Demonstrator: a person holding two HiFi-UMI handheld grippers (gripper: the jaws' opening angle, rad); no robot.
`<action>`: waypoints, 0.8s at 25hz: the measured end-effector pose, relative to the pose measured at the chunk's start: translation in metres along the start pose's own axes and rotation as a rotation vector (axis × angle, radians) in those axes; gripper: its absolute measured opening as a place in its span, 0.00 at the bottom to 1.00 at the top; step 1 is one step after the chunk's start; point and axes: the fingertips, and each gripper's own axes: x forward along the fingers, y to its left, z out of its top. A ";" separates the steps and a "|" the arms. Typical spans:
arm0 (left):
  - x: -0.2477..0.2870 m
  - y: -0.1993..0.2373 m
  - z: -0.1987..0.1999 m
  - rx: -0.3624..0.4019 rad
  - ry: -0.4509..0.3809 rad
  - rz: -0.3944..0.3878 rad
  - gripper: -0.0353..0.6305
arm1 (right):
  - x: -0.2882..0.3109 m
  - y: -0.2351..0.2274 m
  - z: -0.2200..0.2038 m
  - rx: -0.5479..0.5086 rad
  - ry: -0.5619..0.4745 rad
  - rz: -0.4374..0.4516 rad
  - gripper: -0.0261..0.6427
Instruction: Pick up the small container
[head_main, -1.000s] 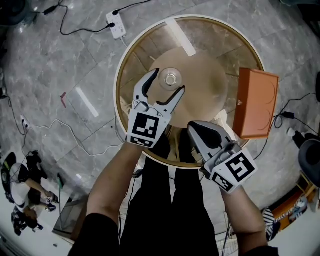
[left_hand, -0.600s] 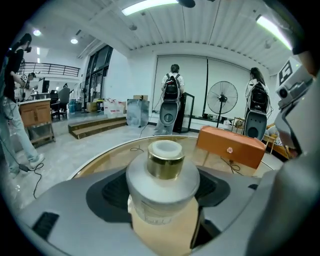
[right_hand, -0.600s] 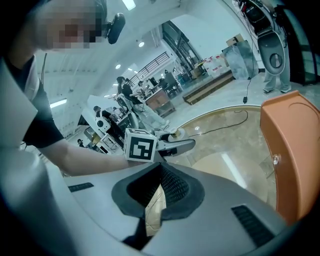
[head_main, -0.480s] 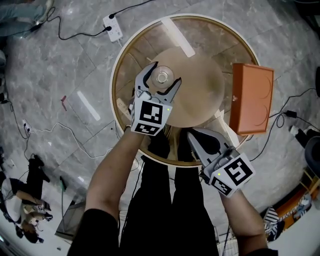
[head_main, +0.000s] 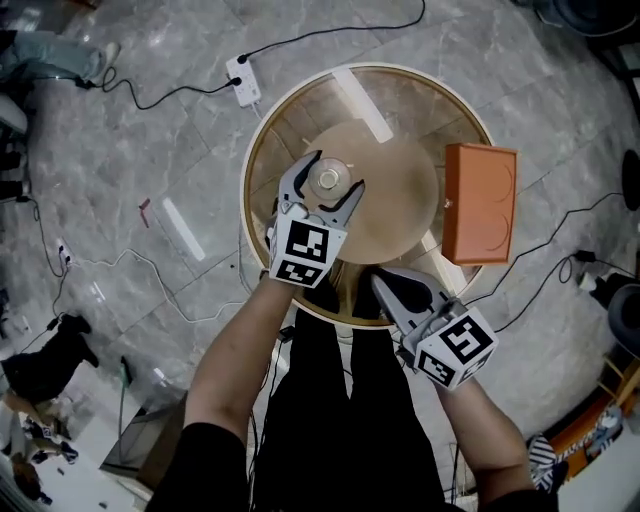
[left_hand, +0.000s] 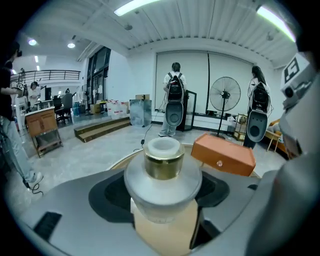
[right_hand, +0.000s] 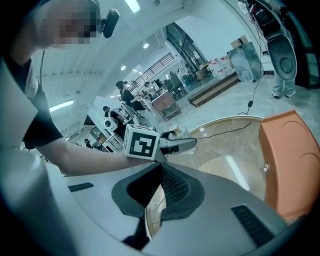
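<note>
Small container (head_main: 328, 180) clasped by left tongs (head_main: 336, 172), orange box (head_main: 481, 203) apart.

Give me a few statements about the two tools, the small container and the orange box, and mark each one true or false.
1. The small container stands between the jaws of the left tool. True.
2. The right tool grips the orange box. False: its jaws are together on nothing, and the box lies apart from it on the right side of the table.
3. The container has a gold collar under a white cap. True.
4. The container lies on its side. False: it stands upright.
</note>
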 end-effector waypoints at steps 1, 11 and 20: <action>-0.014 -0.001 0.013 -0.022 -0.002 0.002 0.56 | -0.007 0.008 0.007 -0.011 0.003 0.002 0.06; -0.170 -0.036 0.175 -0.113 -0.043 0.036 0.56 | -0.108 0.099 0.115 -0.090 -0.103 -0.019 0.06; -0.289 -0.080 0.261 -0.044 -0.052 0.053 0.56 | -0.197 0.148 0.164 -0.125 -0.185 -0.038 0.06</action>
